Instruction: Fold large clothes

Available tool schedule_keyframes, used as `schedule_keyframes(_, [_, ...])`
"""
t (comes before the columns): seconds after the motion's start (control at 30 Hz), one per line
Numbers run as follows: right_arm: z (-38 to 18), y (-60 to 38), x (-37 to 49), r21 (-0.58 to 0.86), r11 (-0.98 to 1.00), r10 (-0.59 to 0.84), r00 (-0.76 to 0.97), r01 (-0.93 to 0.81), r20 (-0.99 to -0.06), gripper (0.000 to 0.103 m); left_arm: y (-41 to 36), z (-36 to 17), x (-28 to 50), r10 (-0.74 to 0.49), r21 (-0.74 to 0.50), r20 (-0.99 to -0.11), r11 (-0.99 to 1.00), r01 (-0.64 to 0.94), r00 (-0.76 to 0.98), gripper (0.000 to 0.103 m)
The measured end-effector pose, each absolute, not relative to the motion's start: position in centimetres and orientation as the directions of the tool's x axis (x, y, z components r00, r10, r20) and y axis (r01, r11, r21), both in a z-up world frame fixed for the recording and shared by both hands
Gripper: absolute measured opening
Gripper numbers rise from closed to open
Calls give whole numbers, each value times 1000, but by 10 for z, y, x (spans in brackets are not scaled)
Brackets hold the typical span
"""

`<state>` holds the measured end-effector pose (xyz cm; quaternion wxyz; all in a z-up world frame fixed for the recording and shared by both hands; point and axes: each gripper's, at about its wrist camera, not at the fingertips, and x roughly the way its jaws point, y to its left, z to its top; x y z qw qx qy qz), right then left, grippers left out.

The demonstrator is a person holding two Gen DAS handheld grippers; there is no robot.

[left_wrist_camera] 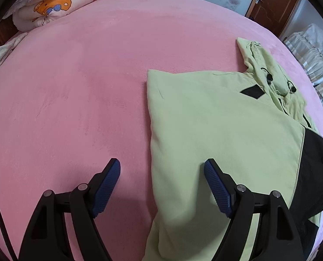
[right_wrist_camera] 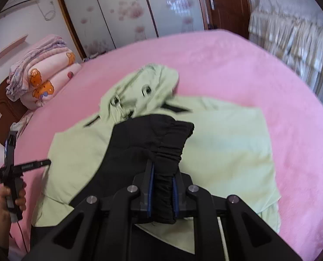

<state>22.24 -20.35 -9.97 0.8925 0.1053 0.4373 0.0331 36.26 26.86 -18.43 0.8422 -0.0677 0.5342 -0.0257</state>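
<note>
Pale green jacket (left_wrist_camera: pixel 215 126) lies spread on the pink bed (left_wrist_camera: pixel 74 87), hood (right_wrist_camera: pixel 144 89) bunched at the far end, body partly folded flat. Right gripper (right_wrist_camera: pixel 162 187) is clamped on the black elastic cuff (right_wrist_camera: pixel 170 139) of the sleeve, carrying it over the jacket's middle. Left gripper (left_wrist_camera: pixel 161 184) has jaws wide apart, holding nothing, hovering at the jacket's near left edge. Risk: the thick gathered cuff could slip from the pads, or pulling the sleeve could drag the folded body out of line since nothing pins it. Right wrist view shows the cuff grip and the person's left hand (right_wrist_camera: pixel 11 198); left wrist view shows the jacket's straight left edge instead. Folded quilts (right_wrist_camera: pixel 44 74) sit well apart.
</note>
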Motion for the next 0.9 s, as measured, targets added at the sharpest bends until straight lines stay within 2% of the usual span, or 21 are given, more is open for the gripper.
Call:
schedule_keyframes(0.07, [-118, -207, 227, 177, 983, 126, 559, 38, -820, 18, 268, -191, 372, -122, -149, -904, 988, -35, 409, 78])
schedule_keyframes(0.13, [-126, -213, 233, 174, 984, 124, 534, 43, -837, 26, 269, -194, 374, -140, -168, -906, 985, -37, 398, 78])
schedule_keyframes(0.27, [-128, -229, 249, 236, 969, 159, 545, 74, -823, 50, 273, -196, 388, -133, -163, -909, 986, -43, 396, 78])
schedule_keyframes(0.47, [-140, -250, 291, 312, 944, 213, 522, 109, -826, 53, 275, -202, 413, -148, -182, -912, 982, -55, 382, 78])
schedule_keyframes(0.57, [-158, -251, 310, 368, 925, 287, 463, 92, -839, 53, 275, -208, 423, -187, -223, -907, 973, -55, 378, 76])
schedule_keyframes(0.63, [-166, -246, 314, 377, 924, 312, 440, 65, -842, 52, 273, -209, 427, -226, -261, -890, 965, -35, 395, 43])
schedule_keyframes(0.67, [-168, -239, 313, 335, 941, 284, 439, 41, -852, 43, 271, -208, 429, -239, -270, -887, 963, -25, 395, 19])
schedule_keyframes(0.7, [-168, -234, 313, 314, 949, 274, 435, 23, -858, 37, 269, -208, 431, -225, -256, -889, 966, -27, 398, 12])
schedule_keyframes(0.8, [-163, -220, 310, 220, 975, 203, 469, -19, -860, 28, 265, -198, 432, -159, -185, -880, 983, -16, 447, 3])
schedule_keyframes(0.9, [-151, -221, 311, 192, 981, 162, 534, -1, -830, 26, 267, -184, 433, -129, -179, -850, 982, -51, 511, 2])
